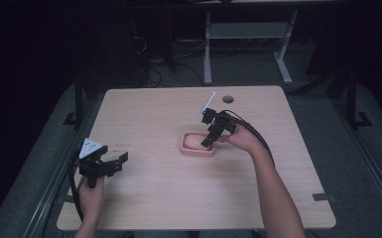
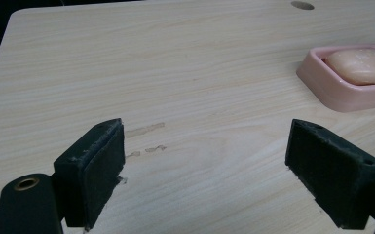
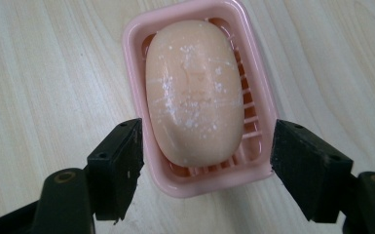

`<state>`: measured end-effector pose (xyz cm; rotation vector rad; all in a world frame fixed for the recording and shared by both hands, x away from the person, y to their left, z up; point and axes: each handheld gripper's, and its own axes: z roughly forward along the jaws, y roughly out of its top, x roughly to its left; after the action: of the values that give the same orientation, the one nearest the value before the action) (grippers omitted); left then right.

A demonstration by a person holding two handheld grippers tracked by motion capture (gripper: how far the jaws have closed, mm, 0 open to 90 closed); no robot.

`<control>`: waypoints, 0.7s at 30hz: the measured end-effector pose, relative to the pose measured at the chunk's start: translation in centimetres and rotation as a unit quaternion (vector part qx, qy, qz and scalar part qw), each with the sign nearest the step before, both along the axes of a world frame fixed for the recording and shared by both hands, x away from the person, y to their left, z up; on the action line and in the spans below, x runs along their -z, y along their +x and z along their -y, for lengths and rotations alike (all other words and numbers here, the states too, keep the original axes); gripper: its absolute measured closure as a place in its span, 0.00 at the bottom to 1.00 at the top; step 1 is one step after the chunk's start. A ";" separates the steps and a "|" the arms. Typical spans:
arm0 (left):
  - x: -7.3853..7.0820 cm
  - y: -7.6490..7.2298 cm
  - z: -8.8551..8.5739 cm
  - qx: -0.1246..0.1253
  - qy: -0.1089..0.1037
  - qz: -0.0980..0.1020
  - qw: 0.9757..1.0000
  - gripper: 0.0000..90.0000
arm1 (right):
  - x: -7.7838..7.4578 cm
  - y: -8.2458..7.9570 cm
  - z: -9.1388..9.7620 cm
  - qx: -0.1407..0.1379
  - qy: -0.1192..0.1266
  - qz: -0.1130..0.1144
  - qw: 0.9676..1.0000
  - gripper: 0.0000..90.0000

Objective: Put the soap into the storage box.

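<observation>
Right gripper view looks straight down its own jaws at the dish (image 3: 199, 97), and that is the place to judge the step from. Nearest the camera, the right gripper (image 3: 207, 156) stands with its jaws parted wider than the dish; the left pad sits at or just off the dish's near-left rim, the other stands clear on the far side. Nothing is gripped. The soap (image 3: 195, 92) lies lengthwise in the dish, flecked white, resting on the ribs.

No earlier frame shows which way this goes, so read it as either a release or an approach. If releasing, lift straight away from the dish so neither pad drags the rim. If gripping the dish, centre it between the pads first and close slowly, since the soap looks slippery and could slide out if the dish tips.

High view puts the dish (image 1: 197, 145) near the table's (image 1: 144, 198) middle. The left gripper (image 1: 110, 165) rests well left of the dish, jaws wide and empty, and should stay there.
</observation>
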<state>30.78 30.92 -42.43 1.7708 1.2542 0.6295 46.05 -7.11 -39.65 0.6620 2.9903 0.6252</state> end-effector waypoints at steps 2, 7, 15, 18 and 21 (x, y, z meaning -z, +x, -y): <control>0.0 0.0 0.0 0.001 0.002 -0.001 1.000 0.16 | 0.1 -0.1 0.3 0.001 0.000 0.001 1.000 0.30; 0.0 0.0 -0.1 0.000 0.002 -0.002 1.000 0.16 | 0.1 -0.3 1.0 0.005 0.003 0.003 1.000 0.30; 0.0 0.0 -0.2 0.000 0.003 -0.002 1.000 0.16 | -0.1 -0.9 1.7 0.010 0.001 0.002 1.000 0.30; 0.0 0.0 -0.1 -0.001 0.003 -0.002 1.000 0.16 | -0.3 -1.1 1.9 0.010 0.001 0.004 1.000 0.29; 0.0 0.0 -0.2 -0.002 0.002 0.001 1.000 0.16 | -0.5 -1.3 2.0 0.010 0.002 0.004 1.000 0.29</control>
<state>30.75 31.07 -42.41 1.7705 1.2574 0.6356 44.78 -9.12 -39.14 0.6882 2.9718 0.6305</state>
